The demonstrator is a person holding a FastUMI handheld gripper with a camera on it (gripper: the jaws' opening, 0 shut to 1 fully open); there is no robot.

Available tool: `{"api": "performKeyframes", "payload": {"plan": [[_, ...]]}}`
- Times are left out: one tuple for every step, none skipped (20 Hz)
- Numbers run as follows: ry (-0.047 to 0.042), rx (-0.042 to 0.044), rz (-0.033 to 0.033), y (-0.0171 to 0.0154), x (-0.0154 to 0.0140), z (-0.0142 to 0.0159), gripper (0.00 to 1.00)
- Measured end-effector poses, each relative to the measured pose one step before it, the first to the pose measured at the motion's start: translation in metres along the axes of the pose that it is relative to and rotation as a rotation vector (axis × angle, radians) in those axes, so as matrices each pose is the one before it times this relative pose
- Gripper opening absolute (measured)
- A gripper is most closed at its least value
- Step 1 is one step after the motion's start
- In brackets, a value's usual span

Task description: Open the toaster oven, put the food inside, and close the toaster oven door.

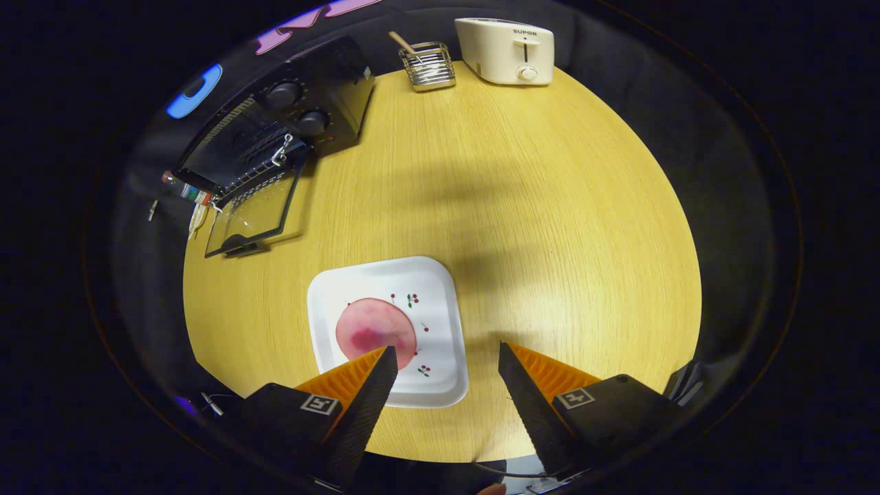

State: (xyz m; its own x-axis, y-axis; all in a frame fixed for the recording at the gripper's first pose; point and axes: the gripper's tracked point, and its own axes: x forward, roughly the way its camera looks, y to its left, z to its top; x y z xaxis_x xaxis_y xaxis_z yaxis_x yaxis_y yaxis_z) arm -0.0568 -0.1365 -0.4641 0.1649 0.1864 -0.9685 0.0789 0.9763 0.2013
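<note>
A black toaster oven (302,113) stands at the table's far left corner with its glass door (251,216) folded down open and a wire rack showing inside. A round pink slice of food (375,330) lies on a white square plate (426,289) just ahead of my left finger. My gripper (447,357) hovers open above the table, nothing between its fingers. The left fingertip (381,364) overlaps the near edge of the food in view; the right fingertip (512,364) is over bare wood beside the plate.
A cream pop-up toaster (507,49) and a wire holder (427,67) with a wooden utensil stand at the table's far edge. A small bottle (184,187) lies left of the oven door. The round wooden table (550,206) spreads bare to the right.
</note>
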Motion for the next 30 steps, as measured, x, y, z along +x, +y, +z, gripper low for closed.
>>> {"api": "performKeyframes", "payload": {"plan": [[0.01435,-0.00157,0.00239,-0.00152,0.00383,-0.00306,0.98],[0.01220,-0.00260,-0.00005,-0.00193,0.00394,-0.00188,0.98],[0.01390,-0.00099,0.00621,-0.00038,0.00481,-0.00114,0.98],[0.01389,0.00276,0.00529,0.00071,0.00315,-0.00163,0.98],[0.01353,0.00023,0.00361,-0.00036,0.00378,-0.00017,0.97],[0.01762,-0.00053,0.00185,-0.00026,0.00439,-0.00207,0.93],[0.01123,-0.00182,-0.01225,-0.00234,-0.00249,-0.00016,0.85],[0.00132,-0.00203,0.01705,0.00197,0.00557,0.00446,0.68],[0.01101,-0.00045,0.00187,0.00015,0.00146,-0.00002,0.60],[-0.00415,0.00929,0.00974,-0.00072,-0.00220,0.00286,0.38],[0.00388,-0.02137,0.01785,-0.00042,0.00640,-0.00348,0.15],[0.02325,-0.04930,0.03396,0.00180,-0.00888,-0.00911,0.08],[-0.01859,-0.02261,0.01357,-0.00017,0.00305,0.00071,0.08],[-0.00971,0.00149,0.01936,0.00065,-0.00232,-0.00117,0.05],[-0.01827,0.03073,0.03501,0.00330,0.00021,0.00058,0.05],[-0.02485,0.05276,0.05335,0.00494,-0.00403,0.00293,0.05],[-0.02225,0.06908,0.06252,0.00695,-0.00598,0.00150,0.05],[-0.01314,0.05769,0.04400,0.00589,-0.00260,-0.00135,0.05],[-0.01614,0.05513,0.03900,0.00496,-0.00396,-0.00291,0.05],[-0.01733,0.05111,0.02774,0.00336,-0.00308,-0.00089,0.05],[-0.01409,0.03753,0.01978,0.00279,-0.00144,-0.00224,0.05],[-0.01479,0.03255,0.01832,0.00368,-0.00223,-0.00247,0.05],[-0.01590,0.02623,0.02304,0.00794,-0.00246,-0.00301,0.05],[-0.01516,0.02355,0.02093,0.00876,-0.00202,-0.00385,0.05],[-0.01858,0.02828,0.02398,0.01077,-0.00228,-0.00307,0.05],[-0.01516,0.02293,0.01743,0.00875,0.00004,-0.00339,0.05],[-0.01872,0.02862,0.02060,0.01321,0.00005,-0.00484,0.05],[-0.01962,0.03005,0.02250,0.01363,0.00175,-0.00382,0.05],[-0.01803,0.03057,0.02050,0.01388,0.00222,-0.00513,0.05],[-0.01895,0.03032,0.01921,0.01382,0.00378,-0.00477,0.05]]}}
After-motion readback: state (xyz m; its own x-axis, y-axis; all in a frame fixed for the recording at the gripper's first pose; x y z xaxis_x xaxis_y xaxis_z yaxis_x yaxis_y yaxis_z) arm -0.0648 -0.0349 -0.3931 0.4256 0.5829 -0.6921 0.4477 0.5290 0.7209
